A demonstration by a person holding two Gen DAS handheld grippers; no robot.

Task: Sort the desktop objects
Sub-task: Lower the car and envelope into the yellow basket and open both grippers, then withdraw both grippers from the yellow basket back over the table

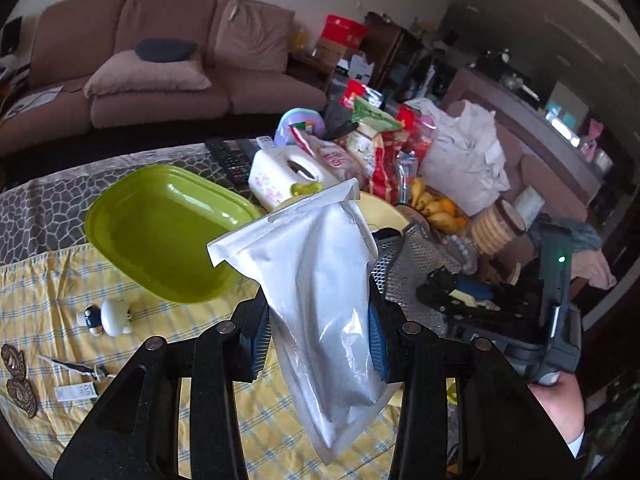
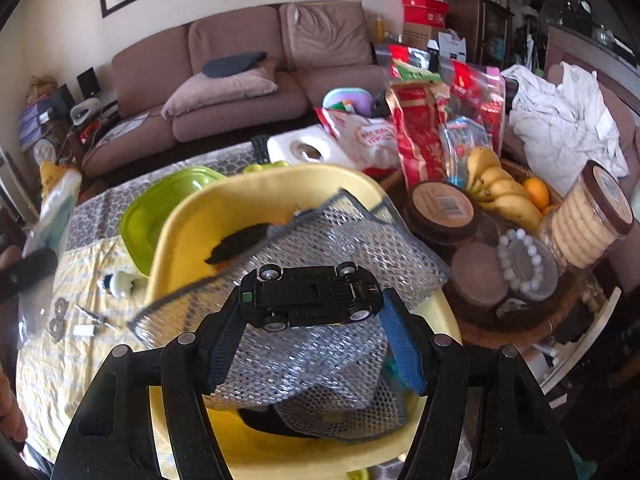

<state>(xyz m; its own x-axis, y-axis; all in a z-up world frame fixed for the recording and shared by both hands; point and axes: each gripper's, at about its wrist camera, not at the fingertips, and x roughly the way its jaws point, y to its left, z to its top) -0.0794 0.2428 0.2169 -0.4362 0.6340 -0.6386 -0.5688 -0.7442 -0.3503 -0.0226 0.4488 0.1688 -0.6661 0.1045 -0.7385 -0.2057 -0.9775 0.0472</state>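
A cluttered living-room table, seen from two handheld grippers. The left gripper (image 1: 320, 344) was clenched on a white plastic pouch (image 1: 320, 280), its blue-padded fingers (image 1: 378, 344) pressing the pouch's lower half from both sides, w/ the sealed top edge sticking up and tilted toward the lime-green tray (image 1: 160, 232). That tray sat bare on the yellow checked cloth (image 1: 60, 300), near a small white figurine (image 1: 110, 316) and a few small bits at the cloth's left edge. In the same view the right gripper appeared at right, held by a hand (image 1: 560, 412).

The right gripper (image 2: 310, 334) grasped a black toy car (image 2: 310, 296) turned underside-up, wheels toward the camera, nose and tail caught between the two fingers. The car hung above a yellow tub (image 2: 188, 224), which held silver mesh pouches (image 2: 320, 248) and a dark item partly under them. Behind the tub lay the lime-green tray (image 2: 140, 220) again; the left gripper's pouch showed blurred at far left.

Beyond, approx. the table's far side: a white tissue box (image 2: 304, 148), red snack bags (image 2: 420, 140), bananas (image 2: 504, 192) and an orange in a basket, a round biscuit tub (image 2: 588, 220) and a bead bracelet (image 2: 524, 260) on a lidded jar. A brown sofa (image 2: 248, 60) stood in the bkgd
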